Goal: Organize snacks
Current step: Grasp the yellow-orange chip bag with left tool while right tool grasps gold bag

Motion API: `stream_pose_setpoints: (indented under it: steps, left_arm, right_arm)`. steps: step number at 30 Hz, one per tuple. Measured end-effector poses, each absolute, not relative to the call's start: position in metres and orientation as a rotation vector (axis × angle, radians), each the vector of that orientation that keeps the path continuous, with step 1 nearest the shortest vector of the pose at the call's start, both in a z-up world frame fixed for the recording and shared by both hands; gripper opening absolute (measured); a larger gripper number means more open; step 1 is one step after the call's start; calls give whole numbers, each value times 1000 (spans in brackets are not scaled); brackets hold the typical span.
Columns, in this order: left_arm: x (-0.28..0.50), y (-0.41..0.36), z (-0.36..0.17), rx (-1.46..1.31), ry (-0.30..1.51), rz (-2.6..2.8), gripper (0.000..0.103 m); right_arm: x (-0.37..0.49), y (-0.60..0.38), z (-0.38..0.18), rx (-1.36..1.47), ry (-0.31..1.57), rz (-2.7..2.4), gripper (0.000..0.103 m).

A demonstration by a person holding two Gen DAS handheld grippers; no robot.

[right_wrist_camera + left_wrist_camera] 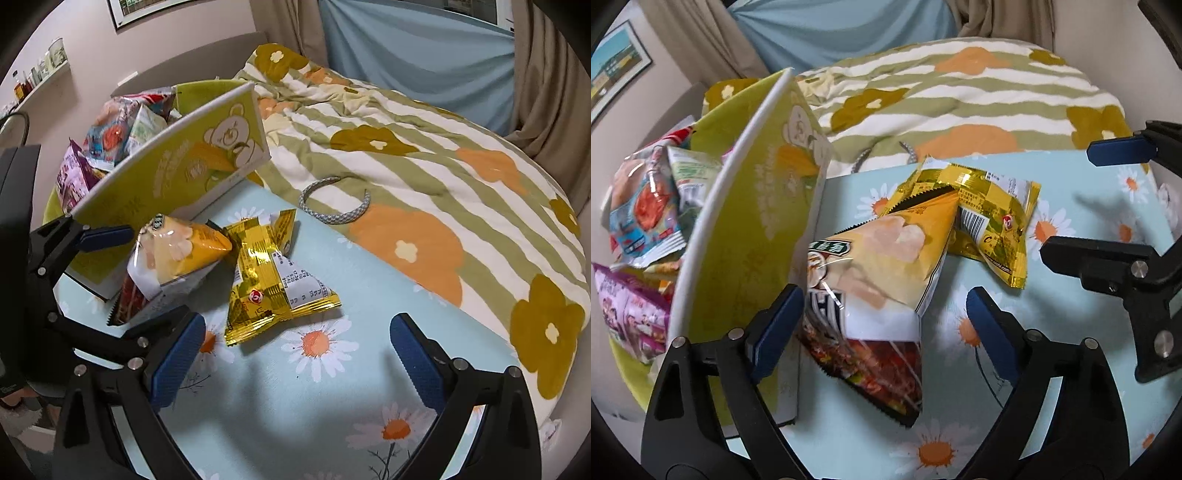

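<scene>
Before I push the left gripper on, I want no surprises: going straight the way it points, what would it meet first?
Most likely the yellow chip bag, which lies between the left gripper's open fingers, beside the green box. Depth is unclear.

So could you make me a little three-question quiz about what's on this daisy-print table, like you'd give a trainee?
1. True or false: the gold foil packet already lies inside the green box.
2. Which item lies on the striped blanket? A) a braided headband B) a spoon C) a cup
3. Fill in: the left tool has its fingers either side of the ______ snack bag.

Key:
1. False; it lies on the table, outside the box.
2. A
3. yellow; the pads do not yet press on it. The right tool is open over bare tablecloth.
</scene>
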State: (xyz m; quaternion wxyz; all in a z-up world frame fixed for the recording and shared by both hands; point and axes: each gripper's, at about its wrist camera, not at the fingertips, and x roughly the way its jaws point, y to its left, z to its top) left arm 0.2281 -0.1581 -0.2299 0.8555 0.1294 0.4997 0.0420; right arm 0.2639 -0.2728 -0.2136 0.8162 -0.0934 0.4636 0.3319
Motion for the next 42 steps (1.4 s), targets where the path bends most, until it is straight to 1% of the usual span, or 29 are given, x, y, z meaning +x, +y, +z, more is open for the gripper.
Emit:
stream_pose_setpoints:
  steps: [4,6,8,13,18,19,20,23,27,31,37,42]
  left_arm:
    - [236,-157,-238,268,1062,111,92]
    - [240,-155,-241,267,1074,118,89]
    - [242,-154,-246,276,1088,129,84]
    - [248,-149,-257,281,1117,156,81]
    - [249,-144,-260,256,1134,156,66]
    - [250,-144,-262,264,1136,164,60]
    - [249,-144,-264,273,1136,167,57]
    - [247,-144,-264,275,1135,164,53]
    - [244,-140,-260,251,1138,154,52]
    - [238,-138,-259,230,1146,159,52]
    - [233,-133,-258,209,1148,166,52]
    - [234,-131,-260,208,1148,171,52]
  right_arm:
    - [267,-273,-221,-196,997,728,100]
    - [268,-273,-225,-200,1001,735,100]
    - [269,-273,-227,-206,1002,742,100]
    - [271,-270,-231,-217,1001,763,100]
    - [274,-266,-235,-231,1004,778,100]
    - [275,-265,-236,-234,1005,782,100]
    - [275,-264,-236,-238,1005,787,100]
    - [278,-257,-239,-255,1002,804,100]
    - [282,-247,-242,-289,1003,826,100]
    - [287,-237,-246,-323,999,845,97]
    - [299,-216,-255,-379,994,872,85]
    - [304,-202,-261,-409,981,893,77]
